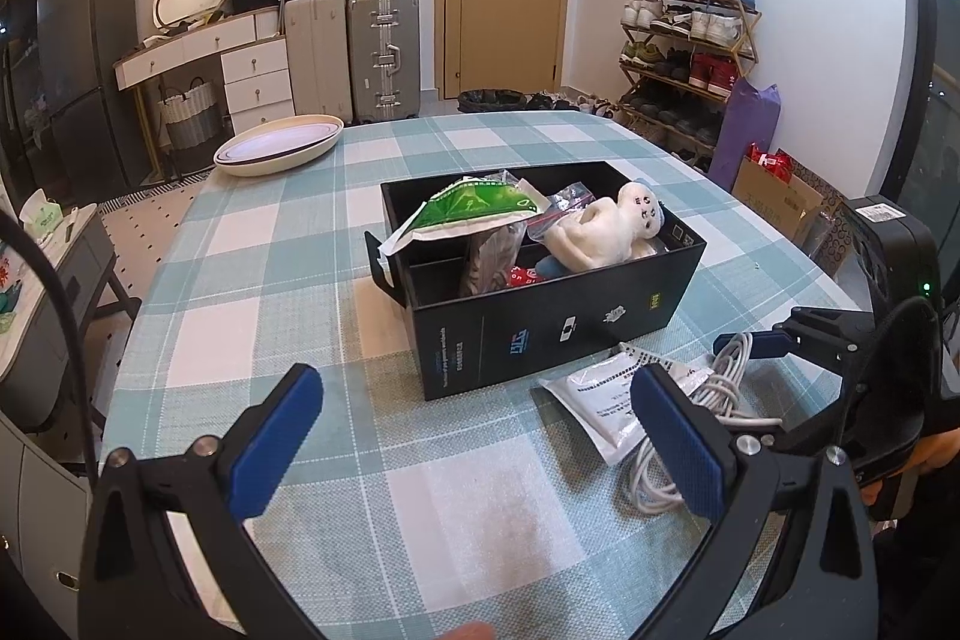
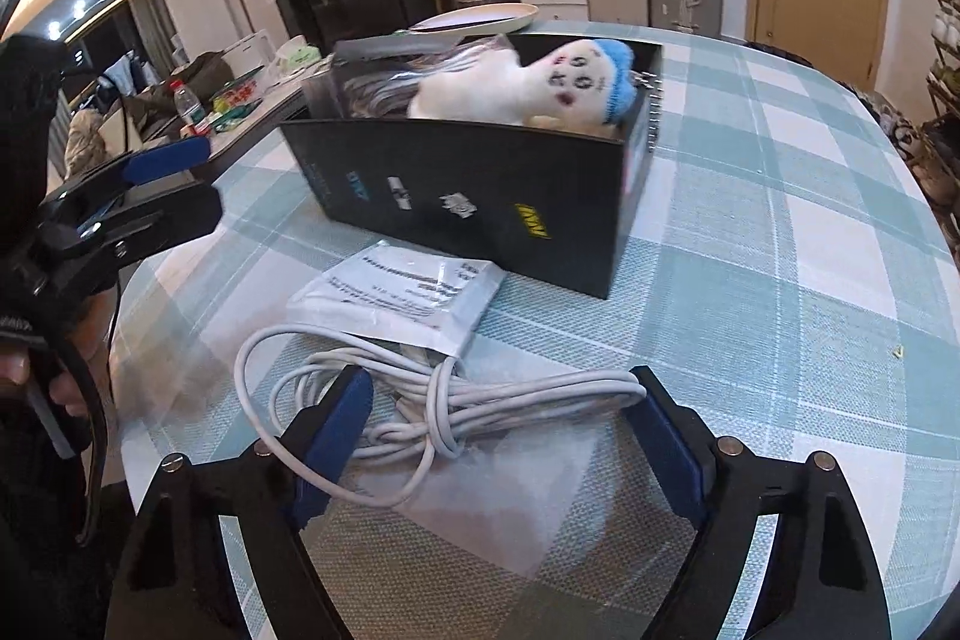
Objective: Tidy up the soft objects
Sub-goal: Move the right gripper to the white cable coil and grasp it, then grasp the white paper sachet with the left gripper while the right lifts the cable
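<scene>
While your right gripper [image 2: 501,421] hung low over the checked tablecloth [image 2: 780,280], its jaws stood spread either side of the coiled white cable [image 2: 456,400], pads not yet pressing it. Your left gripper [image 1: 474,436] sat wide apart and empty. That cable lay just beside the white packet [image 2: 408,298], near the black box [image 2: 480,202] holding the plush toy [image 2: 540,88].

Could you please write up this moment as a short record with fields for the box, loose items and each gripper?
surface: green-and-white checked tablecloth
container: open black cardboard box
in box: white plush toy with blue cap; green plastic pouch
outside box: coiled white cable, beside flat white printed packet
left gripper: open, empty
right gripper: open, jaws either side of cable
</scene>
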`<state>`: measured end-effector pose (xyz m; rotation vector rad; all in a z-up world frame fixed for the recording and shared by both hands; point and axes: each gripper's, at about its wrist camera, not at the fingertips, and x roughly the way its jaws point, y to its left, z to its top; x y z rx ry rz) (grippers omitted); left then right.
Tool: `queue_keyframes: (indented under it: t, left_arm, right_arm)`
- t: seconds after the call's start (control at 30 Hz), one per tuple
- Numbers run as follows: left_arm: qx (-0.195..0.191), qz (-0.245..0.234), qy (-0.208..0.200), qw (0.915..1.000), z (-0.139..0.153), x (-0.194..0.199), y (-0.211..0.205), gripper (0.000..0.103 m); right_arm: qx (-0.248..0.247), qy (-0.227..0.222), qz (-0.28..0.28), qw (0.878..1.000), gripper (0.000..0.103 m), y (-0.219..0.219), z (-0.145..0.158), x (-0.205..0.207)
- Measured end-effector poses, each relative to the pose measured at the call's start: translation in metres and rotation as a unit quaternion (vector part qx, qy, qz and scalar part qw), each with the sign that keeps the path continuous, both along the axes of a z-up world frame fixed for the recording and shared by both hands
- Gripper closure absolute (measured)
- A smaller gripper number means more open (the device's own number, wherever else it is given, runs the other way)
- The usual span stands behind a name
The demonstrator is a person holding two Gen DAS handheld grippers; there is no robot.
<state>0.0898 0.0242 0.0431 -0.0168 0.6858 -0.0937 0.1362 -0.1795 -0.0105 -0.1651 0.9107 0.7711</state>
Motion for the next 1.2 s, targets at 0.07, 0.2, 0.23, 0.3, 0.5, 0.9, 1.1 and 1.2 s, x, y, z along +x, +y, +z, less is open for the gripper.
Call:
queue_keyframes:
  t: [0.07, 0.2, 0.23, 0.3, 0.5, 0.9, 1.1, 1.2]
  left_arm:
    - [0.000, 0.000, 0.000, 1.0000, 0.000, 0.000, 0.000, 0.000]
    - [-0.003, 0.002, -0.001, 1.0000, -0.001, 0.000, 0.001, 0.000]
    - [-0.003, 0.002, -0.002, 1.0000, -0.001, 0.000, 0.002, 0.000]
    - [-0.003, 0.003, -0.002, 1.0000, -0.001, 0.000, 0.004, 0.000]
    - [-0.010, 0.005, -0.002, 0.9999, 0.001, -0.001, 0.007, 0.000]
    - [-0.012, -0.007, 0.014, 0.9998, -0.006, 0.002, -0.006, 0.000]
    - [-0.006, -0.011, 0.033, 0.9994, -0.017, 0.006, -0.028, 0.000]
    - [0.004, -0.010, 0.047, 0.9989, -0.026, 0.011, -0.045, 0.000]
  right_arm:
    - [0.007, 0.002, 0.010, 1.000, 0.020, 0.002, 0.001, -0.003]
    - [0.023, -0.003, 0.025, 0.999, 0.020, 0.004, 0.006, -0.008]
    - [0.029, -0.005, 0.027, 0.999, 0.020, 0.003, 0.008, -0.009]
    - [0.042, -0.009, 0.030, 0.999, 0.020, 0.002, 0.013, -0.011]
    - [0.074, -0.046, 0.028, 0.996, 0.020, -0.009, 0.034, -0.017]
    - [0.084, -0.102, -0.057, 0.990, 0.020, -0.042, 0.059, -0.006]
    - [0.078, -0.117, -0.094, 0.986, 0.020, -0.054, 0.064, 0.000]
    - [0.075, -0.121, -0.106, 0.984, 0.020, -0.060, 0.067, 0.002]
